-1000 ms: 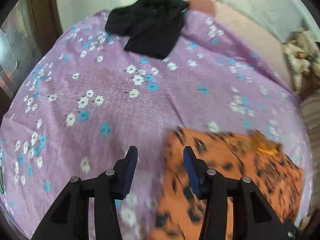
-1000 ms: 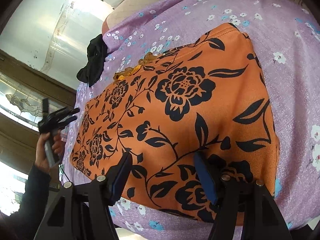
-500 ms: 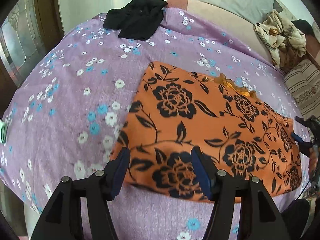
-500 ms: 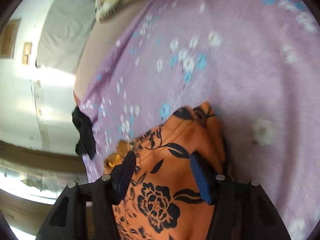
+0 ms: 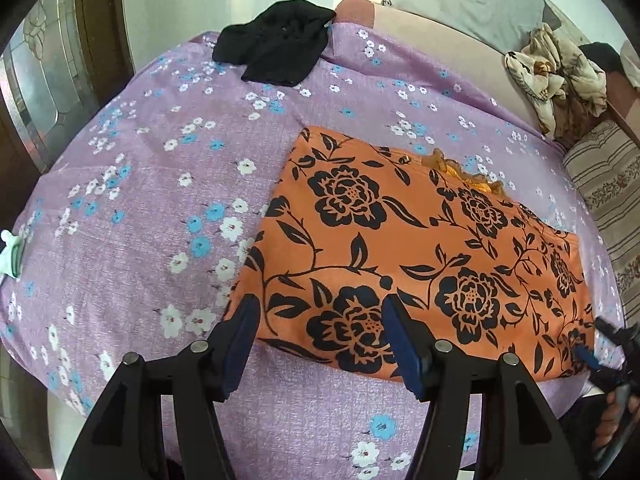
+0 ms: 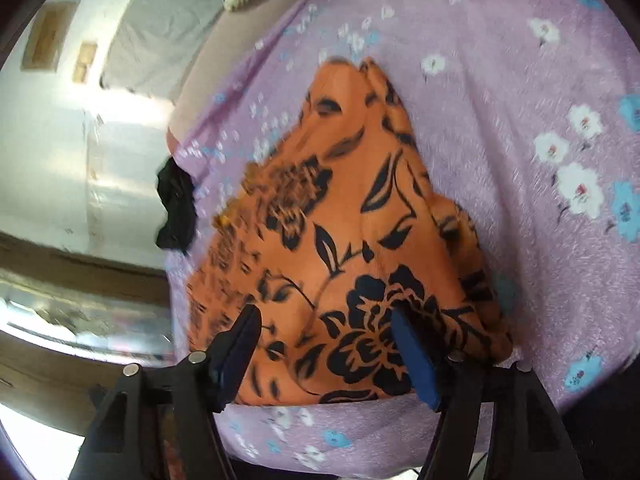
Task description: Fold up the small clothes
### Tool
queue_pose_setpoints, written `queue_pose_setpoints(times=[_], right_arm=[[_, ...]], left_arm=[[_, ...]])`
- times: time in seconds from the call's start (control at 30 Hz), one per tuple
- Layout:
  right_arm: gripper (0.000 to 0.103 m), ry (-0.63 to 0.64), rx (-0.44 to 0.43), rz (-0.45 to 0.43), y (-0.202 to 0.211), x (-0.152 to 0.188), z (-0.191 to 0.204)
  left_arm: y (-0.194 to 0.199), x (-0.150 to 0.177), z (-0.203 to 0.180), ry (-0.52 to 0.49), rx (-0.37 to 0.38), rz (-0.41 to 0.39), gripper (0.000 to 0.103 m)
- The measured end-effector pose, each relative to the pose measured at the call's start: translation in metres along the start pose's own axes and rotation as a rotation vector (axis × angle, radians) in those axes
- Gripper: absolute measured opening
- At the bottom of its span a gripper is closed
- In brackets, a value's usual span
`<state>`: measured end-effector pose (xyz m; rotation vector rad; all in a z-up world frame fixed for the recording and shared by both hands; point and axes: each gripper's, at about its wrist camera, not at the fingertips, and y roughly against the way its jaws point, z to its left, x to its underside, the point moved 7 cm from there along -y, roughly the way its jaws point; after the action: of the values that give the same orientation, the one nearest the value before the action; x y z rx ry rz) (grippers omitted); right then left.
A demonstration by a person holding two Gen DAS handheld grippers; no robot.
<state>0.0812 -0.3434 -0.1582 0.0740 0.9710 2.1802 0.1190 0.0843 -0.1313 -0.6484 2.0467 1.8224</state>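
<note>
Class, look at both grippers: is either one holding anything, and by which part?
Nothing is held. The left gripper and right gripper both stand open over the orange floral garment.

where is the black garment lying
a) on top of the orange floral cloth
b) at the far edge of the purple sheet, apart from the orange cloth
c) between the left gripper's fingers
b: the black garment lies at the purple sheet's far edge, bare sheet separating it from the orange cloth.

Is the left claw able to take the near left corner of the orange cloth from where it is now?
Probably yes. The left claw is open just at the near edge of the orange cloth, which lies flat on the purple sheet, and nothing lies between them.
</note>
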Motion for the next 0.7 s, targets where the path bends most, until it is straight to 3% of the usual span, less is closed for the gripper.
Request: queue_pose_setpoints(times=[0.07,0.13,0.17,0.2,0.27,0.37,0.47,0.57,0.7], right_arm=[[0.074,0.041,-0.034,-0.039,0.011,-0.003,0.014],[0.080,0.062,-0.051,-0.008,0.005,0.004,0.015],[0.083,0.063,0.000,0.022,-0.006,0.006,0.003],[0.079,0.037,0.033,0.053,-0.015,0.008,-0.012],[0.075,-0.062,-0.024,0.003,-0.002,0.003,-0.016],[0.076,0.009,-0.021,-0.035,0.026,0.006,0.006],[0.077,0.036,-0.054,0.035,0.031,0.036,0.017],[0.077,-0.007,-0.032,0.120,0.015,0.062,-0.001],[0.078,-0.100,-0.023,0.100,0.004,0.059,-0.021]], left_arm=[[0.002,0.000,0.001,0.004,-0.007,-0.005,0.067],[0.000,0.001,0.001,0.008,-0.005,0.002,0.067],[-0.002,0.002,0.000,0.007,-0.001,0.008,0.067],[-0.003,0.003,-0.001,0.005,-0.001,0.012,0.067],[-0.004,0.005,-0.004,-0.007,-0.004,0.020,0.067],[-0.002,0.006,-0.008,-0.021,-0.009,0.000,0.067],[-0.008,0.006,-0.019,-0.025,0.004,0.004,0.067],[-0.018,0.008,-0.037,-0.059,0.006,0.022,0.067],[-0.022,0.012,-0.056,-0.120,-0.006,0.024,0.067]])
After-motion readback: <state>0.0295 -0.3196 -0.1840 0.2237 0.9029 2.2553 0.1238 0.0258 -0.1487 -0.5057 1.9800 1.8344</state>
